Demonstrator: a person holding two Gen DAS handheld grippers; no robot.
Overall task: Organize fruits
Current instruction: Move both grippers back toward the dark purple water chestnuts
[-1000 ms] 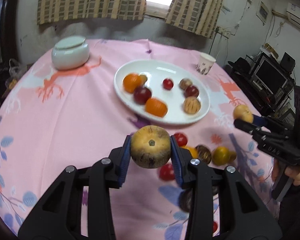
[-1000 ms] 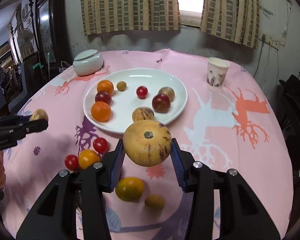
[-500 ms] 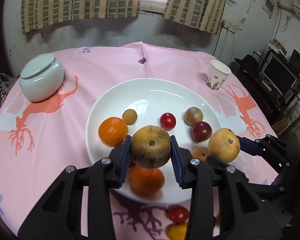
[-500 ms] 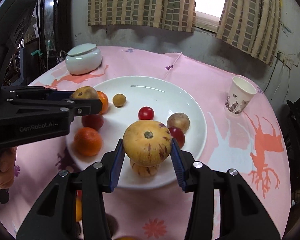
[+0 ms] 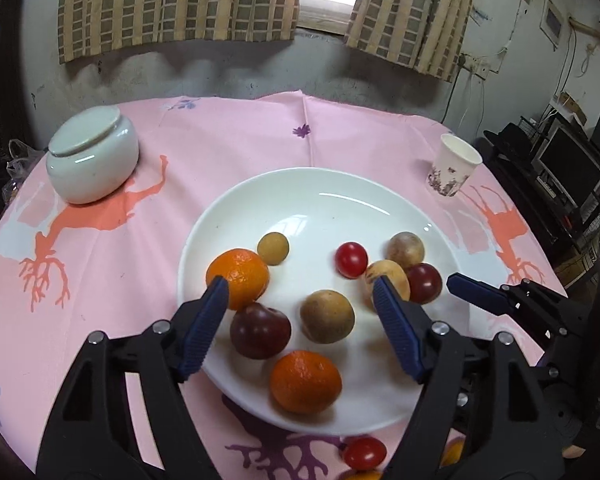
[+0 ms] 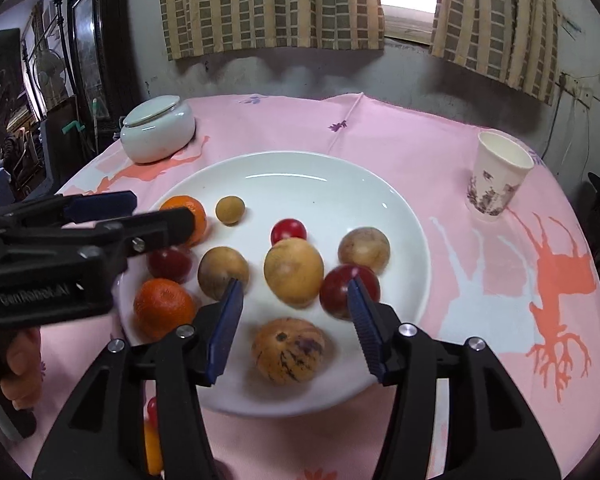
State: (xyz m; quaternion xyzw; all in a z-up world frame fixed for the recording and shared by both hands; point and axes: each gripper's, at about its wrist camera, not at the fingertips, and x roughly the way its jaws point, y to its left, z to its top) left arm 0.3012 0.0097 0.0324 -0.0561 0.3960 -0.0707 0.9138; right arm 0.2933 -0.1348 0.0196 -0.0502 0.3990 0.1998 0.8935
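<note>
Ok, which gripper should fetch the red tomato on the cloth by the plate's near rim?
Left, probably: the red tomato lies within the finger span of the left gripper, just short of the plate. From the right gripper it sits off to one side. Both jaws are opening, nothing gripped.

In the left wrist view, a cherry tomato (image 5: 364, 453) and two orange fruits sit half cut off by the lower edge. In the right wrist view, the left tongs (image 6: 140, 216) hide part of an orange (image 6: 194, 216) and a plum (image 6: 170, 264).

"GenRobot.AI" on left tongs (image 6: 100, 216)
</note>
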